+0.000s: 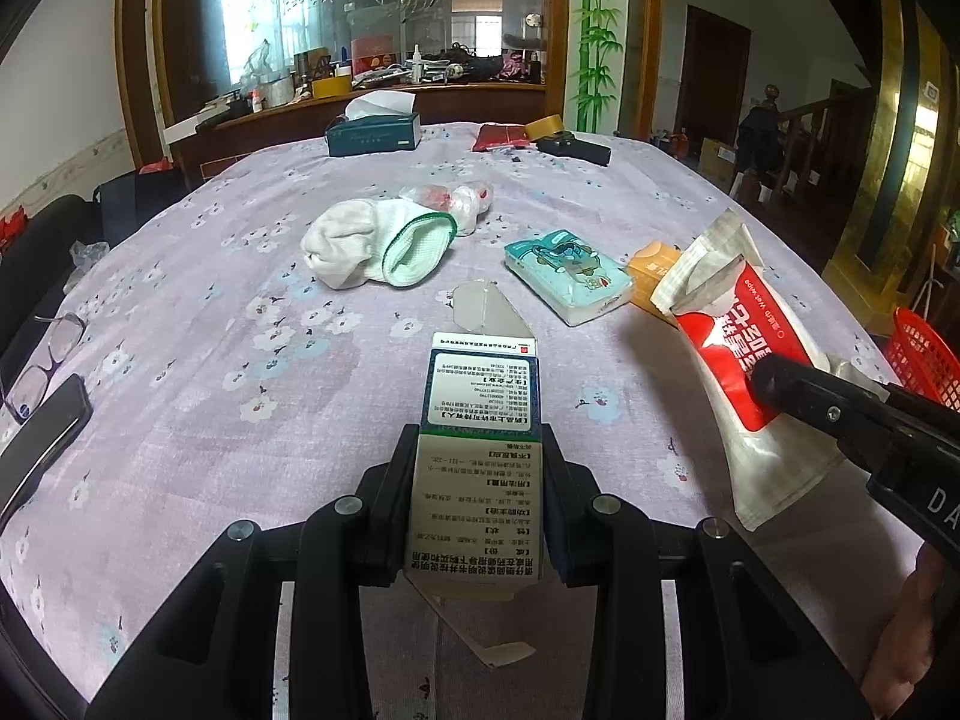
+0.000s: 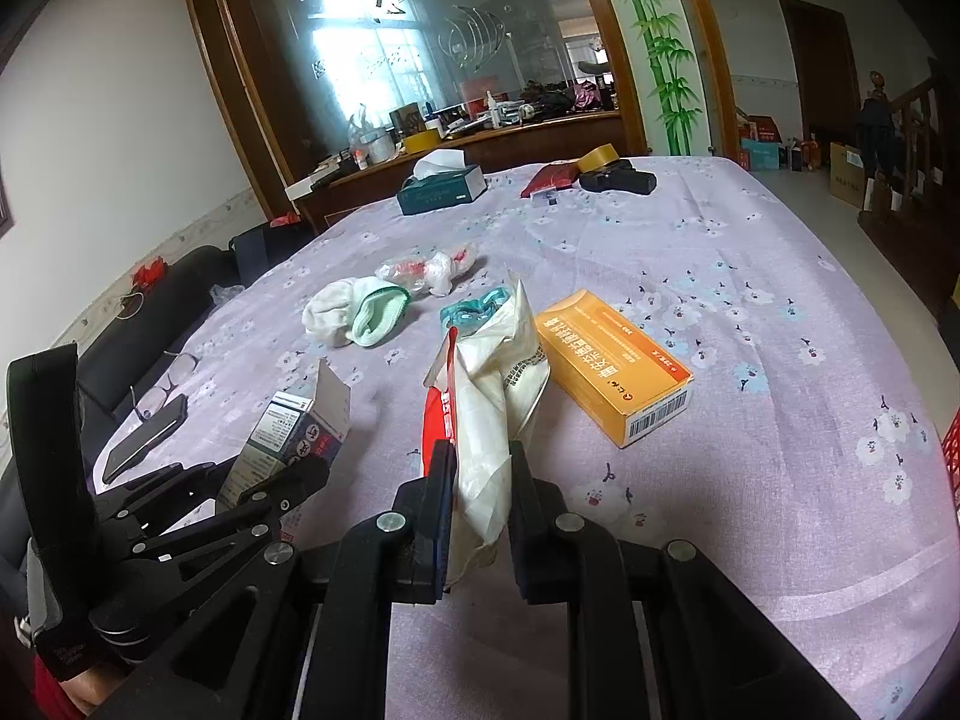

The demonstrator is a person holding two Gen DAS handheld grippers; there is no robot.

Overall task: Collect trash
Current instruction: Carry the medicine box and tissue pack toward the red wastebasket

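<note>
The counter point(image 1: 198, 300), under a lilac flowered cloth, carries what is probably not rubbish well apart from the litter: a tissue box point(image 1: 373, 133) at the far edge, glasses point(image 1: 42, 360) and a phone point(image 1: 42, 444) at the left, with a red basket point(image 1: 924, 366) at the right edge as the likely bin. Between lie a rolled white cloth point(image 1: 366, 246), a crumpled plastic wrapper point(image 1: 462, 201), a teal tissue pack point(image 1: 567, 273) and an orange box point(image 2: 612, 360), so nothing blocks the way to the basket. The left tool point(image 1: 477, 480) is clamped narrow on an opened medicine carton point(image 1: 480, 414), and the right tool point(image 2: 480, 480) is squeezed fully onto a limp red-and-white wipes pouch point(image 2: 486, 414), both lifted off the cloth, seemingly to carry two pieces at once.
</note>
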